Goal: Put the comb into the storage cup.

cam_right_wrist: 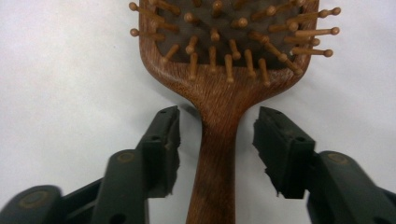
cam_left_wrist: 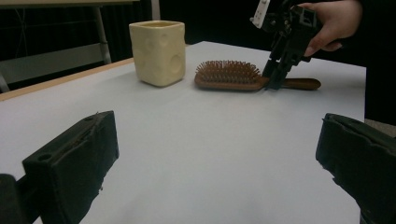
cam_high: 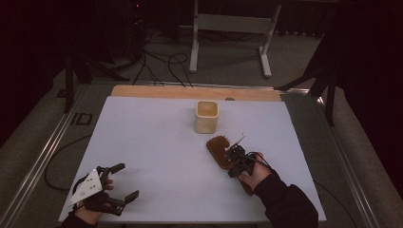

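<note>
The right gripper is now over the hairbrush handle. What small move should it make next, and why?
Probably close the right gripper. Its open jaws already sit on either side of the wooden hairbrush at the neck of the handle, with a gap on each side, and the brush lies flat on the table, bristles up.

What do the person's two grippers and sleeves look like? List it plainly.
Left gripper: black, two blocky jaws, a grey three-cornered plate on top. Right gripper: black, a black cable trailing back, a small white tag. Right sleeve: dark, long. Jaw pads are rough-edged black blocks.

Hairbrush [cam_right_wrist: 219, 93] head cut by top edge, handle end by bottom, right gripper view.
</note>
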Motion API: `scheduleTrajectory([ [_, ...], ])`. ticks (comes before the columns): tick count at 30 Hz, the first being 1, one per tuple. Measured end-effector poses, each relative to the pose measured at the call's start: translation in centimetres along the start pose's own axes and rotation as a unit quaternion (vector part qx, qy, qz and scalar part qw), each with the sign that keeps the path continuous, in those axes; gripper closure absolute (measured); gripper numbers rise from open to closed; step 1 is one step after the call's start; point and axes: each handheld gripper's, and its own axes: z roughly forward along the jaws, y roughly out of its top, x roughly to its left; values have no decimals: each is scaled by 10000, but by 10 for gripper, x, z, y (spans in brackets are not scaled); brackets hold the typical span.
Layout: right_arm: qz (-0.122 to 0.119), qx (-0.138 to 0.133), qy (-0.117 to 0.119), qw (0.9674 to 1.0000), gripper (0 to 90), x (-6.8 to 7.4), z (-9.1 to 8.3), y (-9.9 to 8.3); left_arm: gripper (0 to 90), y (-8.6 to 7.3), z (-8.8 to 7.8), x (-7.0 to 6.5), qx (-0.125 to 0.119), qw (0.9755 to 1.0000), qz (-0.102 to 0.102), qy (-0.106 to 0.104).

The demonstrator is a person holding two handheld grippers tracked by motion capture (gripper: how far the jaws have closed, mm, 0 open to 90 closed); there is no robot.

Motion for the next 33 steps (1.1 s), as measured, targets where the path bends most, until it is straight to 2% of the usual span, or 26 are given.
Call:
scheduleTrajectory([
  [2, 34, 43, 21, 10000, 608, -1, 2, 1, 0, 0, 0, 0, -4, 10000, 0, -1],
  [4, 37, 54, -39, 10000, 632, -1, 2, 2, 0, 0, 0, 0, -6, 10000, -13, -8],
  [10, 49, 152, -18, 9999, 656, 0, 2, 3, 0, 0, 0, 0, -4, 10000, -22, -12],
  [12, 44, 187, -89, 9998, 628, 1, 2, 4, 0, 0, 0, 0, 6, 10000, -9, -7],
  [15, 46, 213, -142, 9997, 635, 1, 2, 5, 0, 0, 0, 0, 8, 10000, -15, -15],
  [19, -22, 224, 13, 9997, 666, -1, 3, 5, 0, 0, 0, 0, 13, 10000, -15, -10],
  [20, 90, 223, 134, 9996, 668, -5, 3, 5, 0, -1, 0, 0, 18, 10000, -16, -12],
  [22, 171, 199, 200, 9995, 671, -6, 4, 4, 0, -1, 0, 0, 24, 10000, -10, -14],
  [27, 238, 240, 169, 9993, 704, -6, 4, 5, 0, -1, 1, 0, 38, 10000, -12, -24],
  [31, 88, 167, 106, 9998, 731, -3, 3, 3, 0, -1, 1, 0, 39, 10000, -26, -32],
  [33, 101, 126, 133, 9998, 732, -4, 3, 2, 0, -1, 1, 1, 42, 10000, -28, -28],
])
